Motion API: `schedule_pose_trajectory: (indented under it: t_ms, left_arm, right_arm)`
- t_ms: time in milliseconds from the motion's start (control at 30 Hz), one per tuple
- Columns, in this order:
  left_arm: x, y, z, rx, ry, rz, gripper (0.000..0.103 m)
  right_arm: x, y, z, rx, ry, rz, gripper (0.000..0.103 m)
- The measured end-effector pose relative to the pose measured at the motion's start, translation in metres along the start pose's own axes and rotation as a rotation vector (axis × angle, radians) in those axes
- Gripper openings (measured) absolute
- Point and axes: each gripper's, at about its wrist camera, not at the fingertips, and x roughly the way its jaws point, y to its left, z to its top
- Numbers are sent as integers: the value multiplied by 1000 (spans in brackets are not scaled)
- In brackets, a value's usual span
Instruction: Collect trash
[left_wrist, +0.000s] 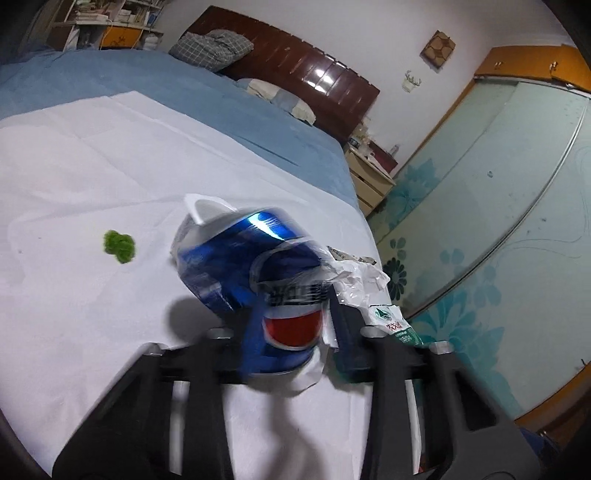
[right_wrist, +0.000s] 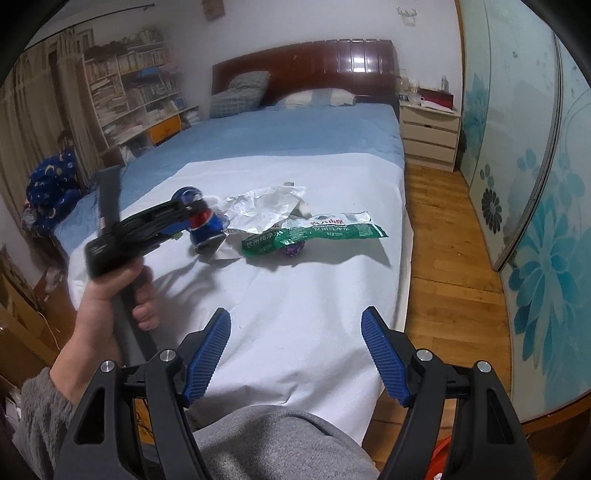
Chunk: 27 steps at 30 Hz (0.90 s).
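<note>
My left gripper (left_wrist: 291, 325) is shut on a crushed blue Pepsi can (left_wrist: 258, 273) and holds it above the white sheet (left_wrist: 92, 166) on the bed; the can also shows in the right wrist view (right_wrist: 201, 225), gripped by the left gripper (right_wrist: 192, 218). A white plastic cup (left_wrist: 201, 218) lies behind the can. A crumpled white wrapper (right_wrist: 266, 205), a green plastic label bag (right_wrist: 317, 232) and a small purple scrap (right_wrist: 293, 251) lie beside it. A green tuft (left_wrist: 119, 246) lies on the sheet to the left. My right gripper (right_wrist: 295, 354) is open and empty near the bed's foot.
A blue bedspread (right_wrist: 277, 136), pillows and a dark wooden headboard (right_wrist: 306, 66) lie beyond. A nightstand (right_wrist: 430, 129) stands at the right, by a sliding glass wardrobe (right_wrist: 535, 177) and wooden floor (right_wrist: 450, 240). Bookshelves (right_wrist: 129, 88) are at the left.
</note>
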Motion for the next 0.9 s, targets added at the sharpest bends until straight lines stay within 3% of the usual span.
schedule_pose_trajectory:
  t_ms: [233, 367, 467, 600, 633, 667, 833, 900]
  left_arm:
    - [-27, 2, -3, -7, -47, -18, 24]
    - [-48, -3, -3, -18, -95, -49, 23]
    - [-62, -8, -9, -13, -107, -71, 23]
    - [-73, -14, -15, -6, -103, -87, 20]
    - [-75, -14, -16, -4, -104, -88, 6]
    - [-75, -15, -17, 4, -100, -85, 0]
    - [-71, -12, -17, 22, -93, -67, 0]
    - [-66, -10, -19, 21, -74, -59, 0]
  right_arm:
    - [3, -3, 2, 21, 2, 21, 73]
    - [21, -28, 17, 171, 1, 131, 74]
    - [60, -50, 38, 315, 44, 177, 74]
    - [133, -79, 57, 491, 127, 161, 75]
    - [149, -83, 59, 519, 147, 159, 75]
    - [173, -88, 61, 555, 178, 157, 75]
    - [233, -90, 64, 613, 241, 178, 57]
    - [239, -87, 68, 603, 226, 197, 29]
